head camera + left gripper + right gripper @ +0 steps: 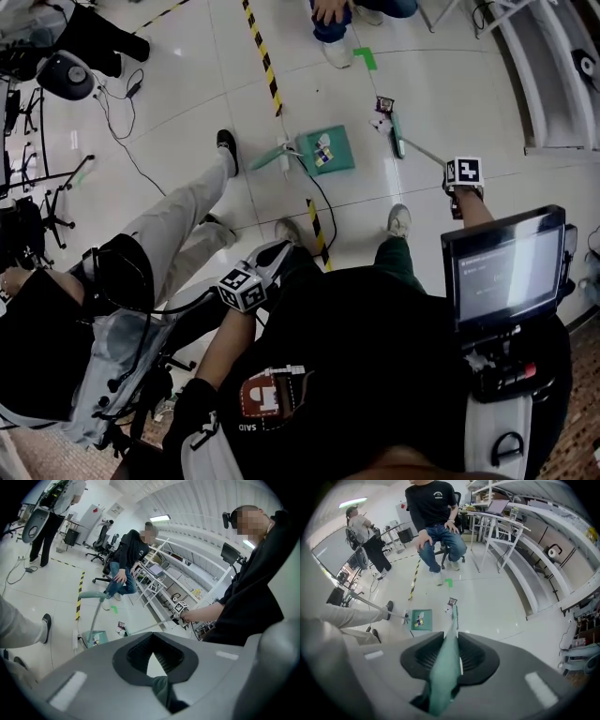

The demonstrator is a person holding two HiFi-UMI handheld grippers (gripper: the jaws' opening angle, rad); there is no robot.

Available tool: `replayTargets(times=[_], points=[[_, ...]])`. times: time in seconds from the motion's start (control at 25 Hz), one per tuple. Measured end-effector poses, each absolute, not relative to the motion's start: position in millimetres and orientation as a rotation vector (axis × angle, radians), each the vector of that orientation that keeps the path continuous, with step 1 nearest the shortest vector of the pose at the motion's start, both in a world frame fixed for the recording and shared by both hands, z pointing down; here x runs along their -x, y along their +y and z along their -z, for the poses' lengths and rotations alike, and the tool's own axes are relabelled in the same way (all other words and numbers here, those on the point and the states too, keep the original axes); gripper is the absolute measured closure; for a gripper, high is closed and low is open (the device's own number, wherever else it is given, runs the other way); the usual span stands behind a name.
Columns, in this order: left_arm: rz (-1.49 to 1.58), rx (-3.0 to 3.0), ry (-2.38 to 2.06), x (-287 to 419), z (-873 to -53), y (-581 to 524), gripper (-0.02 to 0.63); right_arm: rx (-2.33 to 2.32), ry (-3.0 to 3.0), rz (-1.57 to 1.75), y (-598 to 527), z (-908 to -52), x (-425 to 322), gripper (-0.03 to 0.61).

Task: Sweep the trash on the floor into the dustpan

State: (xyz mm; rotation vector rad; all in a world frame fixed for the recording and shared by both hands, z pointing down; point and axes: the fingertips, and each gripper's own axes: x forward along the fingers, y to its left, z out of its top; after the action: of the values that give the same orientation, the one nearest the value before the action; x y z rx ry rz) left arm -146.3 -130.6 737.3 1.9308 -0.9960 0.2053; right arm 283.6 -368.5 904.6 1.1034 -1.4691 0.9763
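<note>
A green dustpan (328, 150) lies on the white floor with a few bits of trash in it; it also shows in the left gripper view (95, 638) and the right gripper view (421, 619). My left gripper (246, 284) (153, 653) is shut on a dark green piece, apparently the dustpan's long handle (95, 611). My right gripper (462, 178) (450, 653) is shut on the green broom handle (446, 667). The broom head (397, 139) rests on the floor right of the pan. A small trash packet (382, 105) (450, 603) lies just beyond it.
Yellow-black tape (262, 58) runs across the floor past the pan. A seated person's feet (336, 37) are beyond the trash, and another person's leg (192, 202) stretches in at the left. A cable (323, 202) trails from the pan. Shelving (520, 541) lines the right side.
</note>
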Motion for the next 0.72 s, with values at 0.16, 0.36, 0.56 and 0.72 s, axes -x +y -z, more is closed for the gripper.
replayTargets(times=[0.16, 0.36, 0.56, 0.72], points=[[-0.174, -1.941, -1.027, 153.7, -731.4, -106.8, 0.614, -1.069, -1.501, -0.972, -333.6, -892.4, -260.1, 0.491], [-0.158, -1.939, -1.048, 160.2, -724.1, -103.5, 0.614, -0.961, -1.553, -1.015, -305.9, -886.9, -211.1, 0.491], [-0.135, -1.954, -1.061, 162.0, -720.6, -109.6, 0.614, -0.854, -1.629, -1.073, -294.3, -876.1, -172.0, 0.491], [-0.117, -1.964, -1.075, 164.9, -712.7, -117.4, 0.614, -0.839, -1.642, -1.076, -295.5, -851.7, -182.0, 0.491]])
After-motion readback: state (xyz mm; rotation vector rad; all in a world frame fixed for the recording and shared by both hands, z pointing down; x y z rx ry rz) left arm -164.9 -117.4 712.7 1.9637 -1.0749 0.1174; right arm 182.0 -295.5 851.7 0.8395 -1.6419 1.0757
